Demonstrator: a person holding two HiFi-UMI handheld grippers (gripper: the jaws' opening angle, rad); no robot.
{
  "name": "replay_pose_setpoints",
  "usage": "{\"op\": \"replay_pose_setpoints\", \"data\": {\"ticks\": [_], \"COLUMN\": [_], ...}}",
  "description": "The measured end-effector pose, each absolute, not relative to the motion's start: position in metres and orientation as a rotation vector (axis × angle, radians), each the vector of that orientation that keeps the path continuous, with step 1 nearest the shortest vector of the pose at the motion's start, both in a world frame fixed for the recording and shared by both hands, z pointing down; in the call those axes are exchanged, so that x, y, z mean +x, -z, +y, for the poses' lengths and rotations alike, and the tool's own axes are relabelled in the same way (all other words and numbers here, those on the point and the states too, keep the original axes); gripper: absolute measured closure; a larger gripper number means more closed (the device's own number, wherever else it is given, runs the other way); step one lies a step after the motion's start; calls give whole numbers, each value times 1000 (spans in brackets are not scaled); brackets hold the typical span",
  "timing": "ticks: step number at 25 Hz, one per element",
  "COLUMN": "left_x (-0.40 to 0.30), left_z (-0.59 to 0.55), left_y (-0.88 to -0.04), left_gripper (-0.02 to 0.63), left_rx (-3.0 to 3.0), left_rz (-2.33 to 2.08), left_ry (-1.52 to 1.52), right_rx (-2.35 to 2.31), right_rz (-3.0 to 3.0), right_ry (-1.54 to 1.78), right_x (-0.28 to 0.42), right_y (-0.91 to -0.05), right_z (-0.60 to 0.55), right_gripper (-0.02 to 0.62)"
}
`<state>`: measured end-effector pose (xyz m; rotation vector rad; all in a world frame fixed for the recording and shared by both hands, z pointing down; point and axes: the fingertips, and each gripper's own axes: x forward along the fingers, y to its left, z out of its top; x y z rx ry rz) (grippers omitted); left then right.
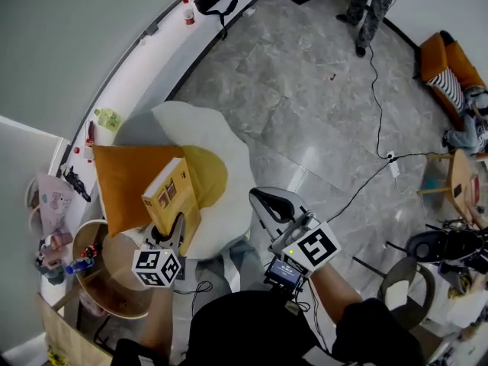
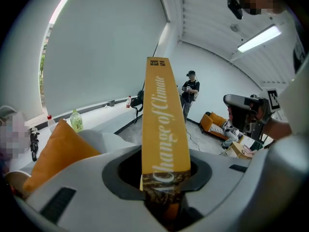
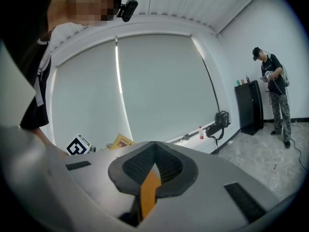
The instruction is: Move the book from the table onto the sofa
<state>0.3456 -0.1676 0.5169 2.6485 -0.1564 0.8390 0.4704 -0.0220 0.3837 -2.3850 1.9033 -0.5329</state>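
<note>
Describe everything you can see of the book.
The book is closed and yellow, its spine lettered in white, A Change of Climate, above a dark patterned band. It stands tilted over the orange cushion, its lower end clamped in the left hand-held gripper; whether it touches the cushion is unclear.

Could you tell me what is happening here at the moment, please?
A person is working with a gripper in each hand. The left gripper is clamped on the lower end of a yellow book and holds it upright over the white sofa, next to an orange cushion. The book has not yet been let go. The right gripper is shut, holds nothing and hangs off to the side.
</note>
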Motion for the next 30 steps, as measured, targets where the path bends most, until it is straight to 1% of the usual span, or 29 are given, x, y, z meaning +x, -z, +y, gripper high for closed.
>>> {"op": "replay_pose_setpoints", "data": {"ticks": [3,8,12,14,19,30], "left_x": [346,342,337,342,336,339], "left_z": [-174,-188,-190,-188,-198,-216], "left_y": [-547,-603,-642,-661,-707,-805], "left_gripper": [453,453,453,453,453,453], "left_rx": [2608,2548,2494,2476,2388,2293], "left_rz": [-154,-149,-164,-151,-151,-155], "left_ry": [-901,-985,-1045,-1066,-1118,-1201], "right_rx": [-2385,-2393,-2369,-2375,-2370,-2346], "right_rz": [1904,1848,1855,1834,1836,1793], "right_ry": [590,588,679,664,796,904], "right_x": [468,463,456,461,449,437], "right_y": [-408,-438,-464,-471,-514,-599], "right_z": [-27,-44,-41,-41,-45,-53], "right_gripper": [589,589,589,589,589,589]}}
